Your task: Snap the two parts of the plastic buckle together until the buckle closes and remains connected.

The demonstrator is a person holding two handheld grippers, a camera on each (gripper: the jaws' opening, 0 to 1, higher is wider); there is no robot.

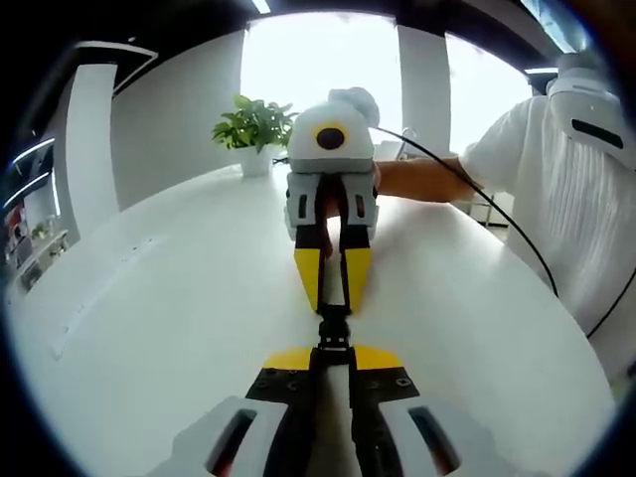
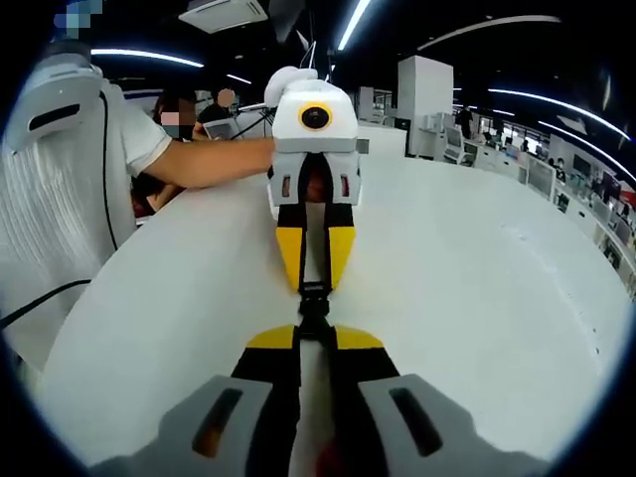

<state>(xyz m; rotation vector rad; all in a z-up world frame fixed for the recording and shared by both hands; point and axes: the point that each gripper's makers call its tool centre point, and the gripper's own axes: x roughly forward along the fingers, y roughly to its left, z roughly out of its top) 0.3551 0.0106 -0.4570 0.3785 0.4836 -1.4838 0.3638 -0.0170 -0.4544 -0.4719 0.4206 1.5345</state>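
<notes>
The black plastic buckle (image 1: 334, 328) hangs just above the white table (image 1: 179, 298), between two grippers that face each other tip to tip. At the bottom of the left gripper view, my left gripper (image 1: 333, 356) is shut on the near buckle part. My right gripper (image 1: 333, 294) comes in from the top, its yellow-tipped jaws shut on the far part. In the right gripper view the buckle (image 2: 314, 306) sits between my right gripper (image 2: 315, 340) below and the left gripper (image 2: 315, 280) above. The two parts meet in the middle; I cannot tell whether they are latched.
A potted plant (image 1: 253, 127) stands at the far table edge. A person in a white shirt (image 1: 566, 189) stands at the right, forearm (image 2: 214, 161) reaching to a gripper, with a black cable (image 1: 497, 214) trailing. The round table's (image 2: 477, 288) surface spreads wide to both sides.
</notes>
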